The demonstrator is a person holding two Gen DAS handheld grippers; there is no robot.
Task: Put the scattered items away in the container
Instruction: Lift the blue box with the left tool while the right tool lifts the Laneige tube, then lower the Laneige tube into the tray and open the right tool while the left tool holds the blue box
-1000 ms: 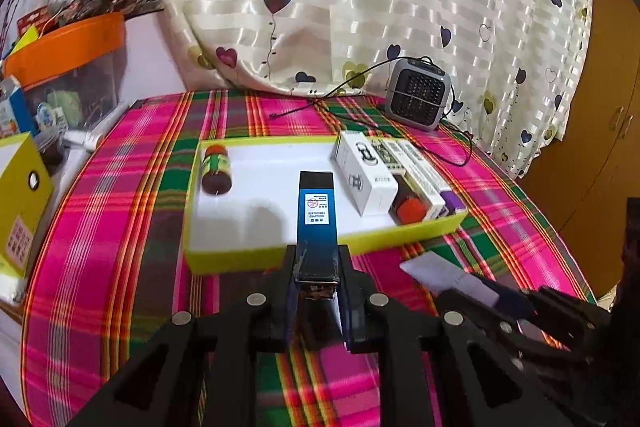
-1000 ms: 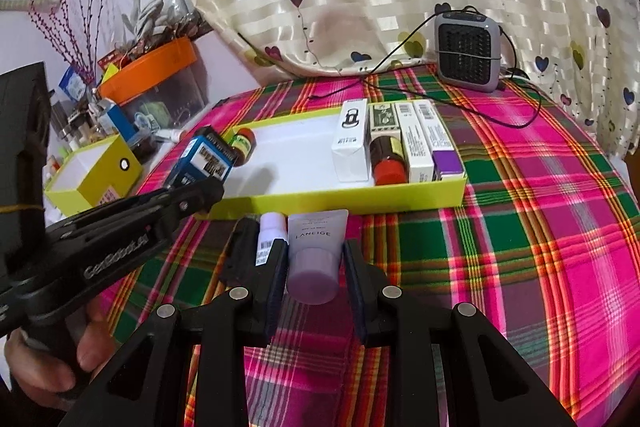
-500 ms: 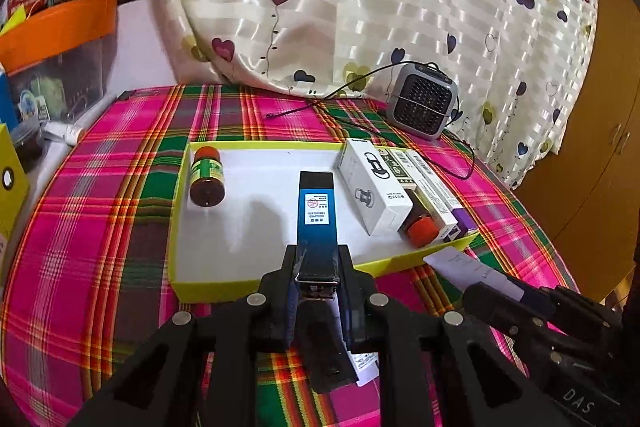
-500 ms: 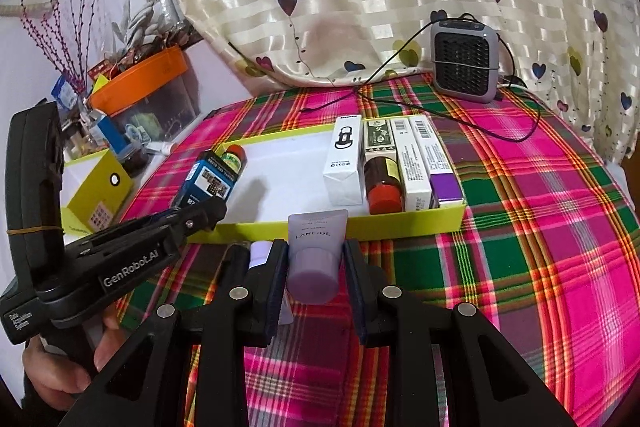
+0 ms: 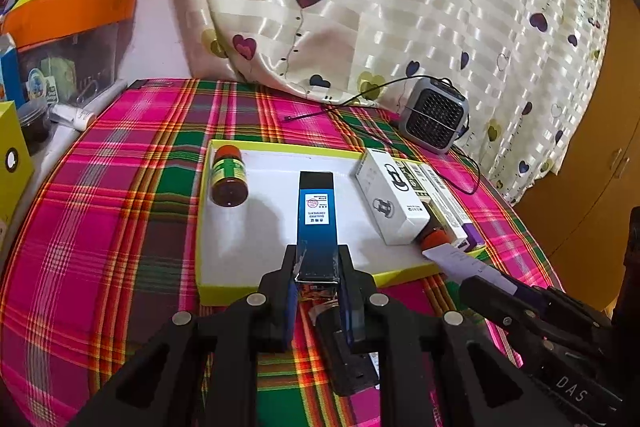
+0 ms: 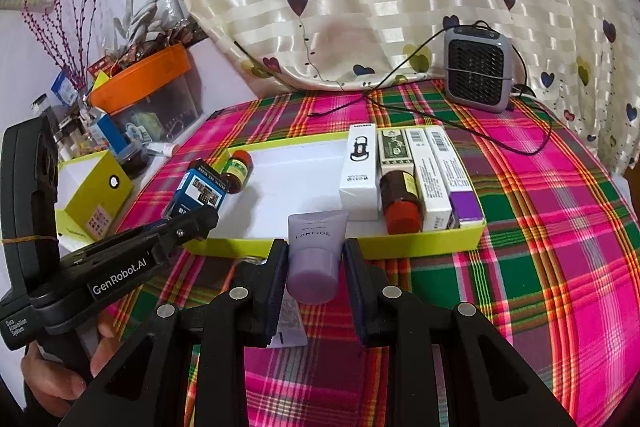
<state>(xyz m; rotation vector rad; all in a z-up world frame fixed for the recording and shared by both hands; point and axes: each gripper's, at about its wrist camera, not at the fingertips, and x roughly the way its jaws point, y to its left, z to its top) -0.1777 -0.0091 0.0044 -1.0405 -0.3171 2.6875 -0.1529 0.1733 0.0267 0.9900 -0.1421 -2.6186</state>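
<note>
Left wrist view: left tongs (image 5: pixel 318 269) tilted down, clenched on blue box (image 5: pixel 315 223); right tongs (image 6: pixel 316 269) clenched on lilac tube (image 6: pixel 316 255).

Both tools are matte black plastic: each gripper (image 6: pixel 316 269) has two angular arms with triangular cut-outs, round silver screw heads and blue-edged pads (image 6: pixel 275 279). The left gripper (image 6: pixel 192 217) carries white "GenRobot.AI" lettering (a yellow rubber band rings its handle); the hand (image 6: pixel 56 375) is bare

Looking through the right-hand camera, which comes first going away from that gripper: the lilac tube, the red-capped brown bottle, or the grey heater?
1. Lilac tube: clamped in the right gripper.
2. Red-capped brown bottle: lying inside the yellow tray, right of centre.
3. Grey heater: far back right, against the curtain.
</note>
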